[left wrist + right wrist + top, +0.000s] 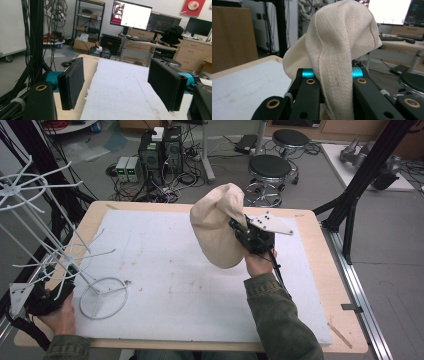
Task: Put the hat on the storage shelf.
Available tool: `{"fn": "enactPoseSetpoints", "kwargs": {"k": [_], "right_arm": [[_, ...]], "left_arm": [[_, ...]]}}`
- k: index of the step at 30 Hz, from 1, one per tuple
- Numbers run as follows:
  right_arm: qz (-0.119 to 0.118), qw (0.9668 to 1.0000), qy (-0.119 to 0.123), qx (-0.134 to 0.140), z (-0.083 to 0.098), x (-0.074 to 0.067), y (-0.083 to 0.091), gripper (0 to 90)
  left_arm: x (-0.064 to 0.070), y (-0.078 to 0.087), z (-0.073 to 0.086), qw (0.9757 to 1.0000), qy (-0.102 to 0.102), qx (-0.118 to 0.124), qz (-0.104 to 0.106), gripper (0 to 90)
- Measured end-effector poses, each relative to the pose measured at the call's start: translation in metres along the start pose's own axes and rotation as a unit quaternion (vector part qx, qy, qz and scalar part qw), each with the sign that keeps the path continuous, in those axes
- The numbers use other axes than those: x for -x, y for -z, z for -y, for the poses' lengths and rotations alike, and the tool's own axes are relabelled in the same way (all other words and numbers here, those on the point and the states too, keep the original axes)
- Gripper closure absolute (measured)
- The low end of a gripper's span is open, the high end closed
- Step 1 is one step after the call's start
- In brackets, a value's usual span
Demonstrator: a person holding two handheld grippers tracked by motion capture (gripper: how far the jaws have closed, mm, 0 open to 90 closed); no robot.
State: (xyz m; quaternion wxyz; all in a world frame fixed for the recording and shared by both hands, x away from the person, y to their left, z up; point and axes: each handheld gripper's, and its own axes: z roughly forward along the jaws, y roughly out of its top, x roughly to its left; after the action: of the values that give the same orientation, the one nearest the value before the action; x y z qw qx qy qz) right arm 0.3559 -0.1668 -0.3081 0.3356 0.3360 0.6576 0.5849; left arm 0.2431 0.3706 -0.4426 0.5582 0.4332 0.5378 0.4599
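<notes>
Right gripper [239, 231] right of centre in high view, jaws clamped tight on cream cloth hat [220, 227], lifted clear of white mat [165, 270] on surface [325, 275]. In right gripper view, hat fabric [337, 50] pinched between black jaws, bulging upward across centre of frame. Left gripper [60, 285] at lower left of high view, just beside white wire rack [100, 297]. In left gripper view, jaws spread wide, nothing between, mat [120, 92] beyond.
</notes>
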Motion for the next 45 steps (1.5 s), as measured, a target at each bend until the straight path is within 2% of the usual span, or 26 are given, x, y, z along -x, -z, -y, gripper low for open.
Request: {"fn": "enactPoseSetpoints", "kwargs": {"k": [9,11,18,25,35,45], "right_arm": [[-0.029,0.9987,0.029,0.032,-0.021,-0.021,0.012,84.2],[-0.037,0.998,0.028,0.042,-0.027,-0.026,0.016,84.2],[-0.065,0.9939,0.048,0.075,-0.046,-0.045,0.025,84.2],[-0.088,0.9906,0.045,0.094,-0.06,-0.058,0.024,84.1],[-0.118,0.9861,0.046,0.108,-0.07,-0.072,0.028,84.1],[-0.143,0.9801,0.047,0.13,-0.086,-0.083,0.033,84.1]], "left_arm": [[0.003,-0.001,0.0,1.0,0.002,0.002,0.001,29.4],[0.002,-0.001,0.0,1.0,0.002,0.001,0.001,29.4],[0.001,0.0,0.0,1.0,0.001,0.001,0.001,29.4],[0.0,0.0,0.0,1.0,0.006,0.003,0.0,29.4],[0.001,0.0,0.0,1.0,0.006,0.003,0.002,29.4],[0.0,0.001,-0.001,1.0,0.007,0.005,0.002,29.4]]}}
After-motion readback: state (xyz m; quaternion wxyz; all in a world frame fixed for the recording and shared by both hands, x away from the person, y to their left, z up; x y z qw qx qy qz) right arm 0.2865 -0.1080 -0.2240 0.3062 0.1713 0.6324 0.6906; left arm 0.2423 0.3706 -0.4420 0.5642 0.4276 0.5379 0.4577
